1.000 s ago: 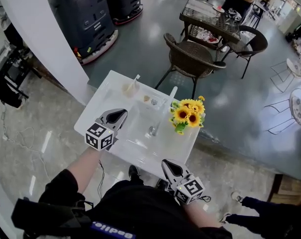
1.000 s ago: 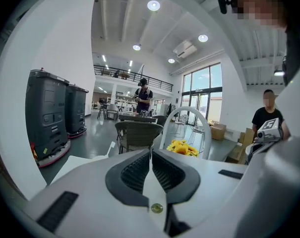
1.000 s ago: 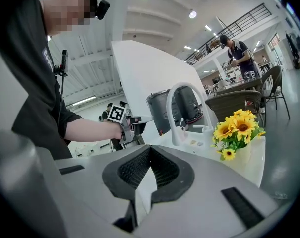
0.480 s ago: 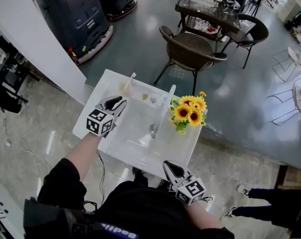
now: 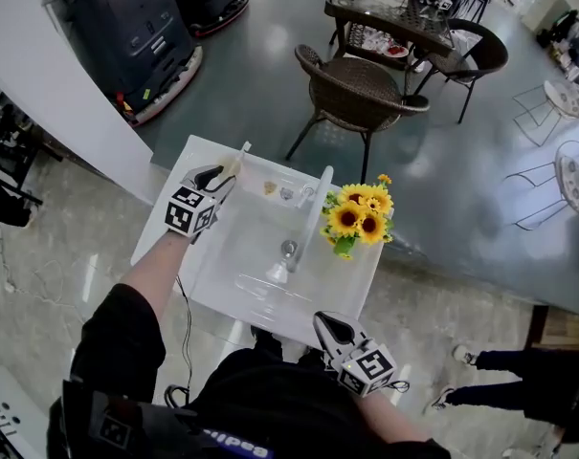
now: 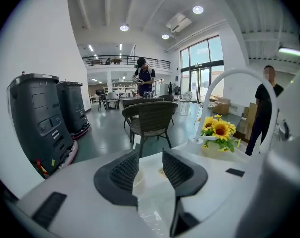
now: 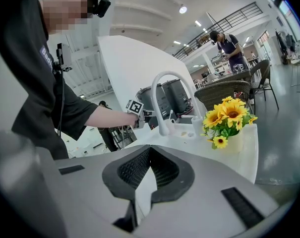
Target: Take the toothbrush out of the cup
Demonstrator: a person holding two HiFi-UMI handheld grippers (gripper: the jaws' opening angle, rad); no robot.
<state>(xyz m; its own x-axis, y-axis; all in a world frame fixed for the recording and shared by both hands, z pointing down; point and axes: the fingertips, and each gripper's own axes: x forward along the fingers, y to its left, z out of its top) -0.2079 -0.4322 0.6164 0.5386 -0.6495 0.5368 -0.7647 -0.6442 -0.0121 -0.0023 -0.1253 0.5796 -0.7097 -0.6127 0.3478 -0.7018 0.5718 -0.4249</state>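
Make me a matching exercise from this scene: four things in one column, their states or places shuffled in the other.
1. left gripper
2. right gripper
3. bunch of yellow sunflowers
4. white toothbrush

A. jaws together, by the sink unit's near edge
B. standing in the pale cup at the far left corner
C. jaws apart
D. right of the curved white tap

Pairs: 1-C, 2-A, 3-D, 4-B. The left gripper's jaws have just been opening; nothing is gripped between them.
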